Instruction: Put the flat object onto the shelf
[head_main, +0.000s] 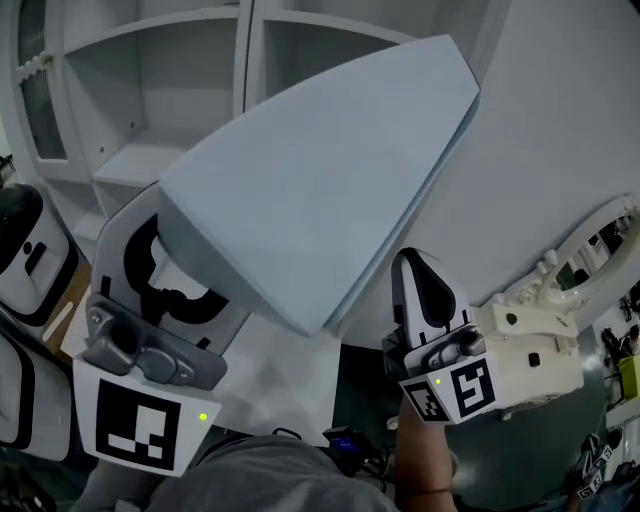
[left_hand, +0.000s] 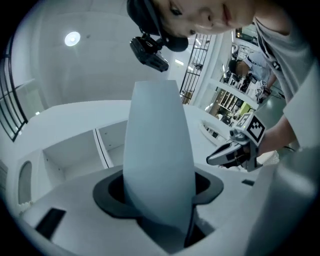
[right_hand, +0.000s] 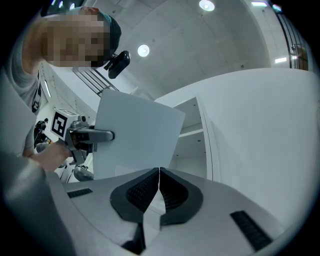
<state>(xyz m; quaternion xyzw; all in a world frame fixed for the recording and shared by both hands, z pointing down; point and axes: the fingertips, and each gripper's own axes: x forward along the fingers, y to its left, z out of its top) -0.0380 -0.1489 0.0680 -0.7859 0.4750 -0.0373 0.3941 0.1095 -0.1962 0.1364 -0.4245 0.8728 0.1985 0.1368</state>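
Flat object (head_main: 310, 180) in left tool (head_main: 168, 268), white shelf (head_main: 135, 160) behind.

Dim, cool light fell from round ceiling lamps (right_hand: 143, 50), with no glare. The flat board (head_main: 310, 180) looked evenly grey. The left gripper (left_hand: 159, 190) was slightly blurred near the lens. Both gripper views bulged, with black corners.

- Left gripper (left_hand: 159, 194): raised and angled up, fingers (left_hand: 107, 192) wide apart and pressing on both faces of the flat object (left_hand: 157, 160), which stands between them.
- Right gripper (right_hand: 159, 172): also angled up, just beside the left one, fingers (right_hand: 137, 192) closed with tips meeting; can't tell if they pinch anything.
- Left hand (right_hand: 47, 152): wrapped around the left gripper's handle.
- Right forearm (head_main: 428, 455): bare, reaches up from below to its gripper.
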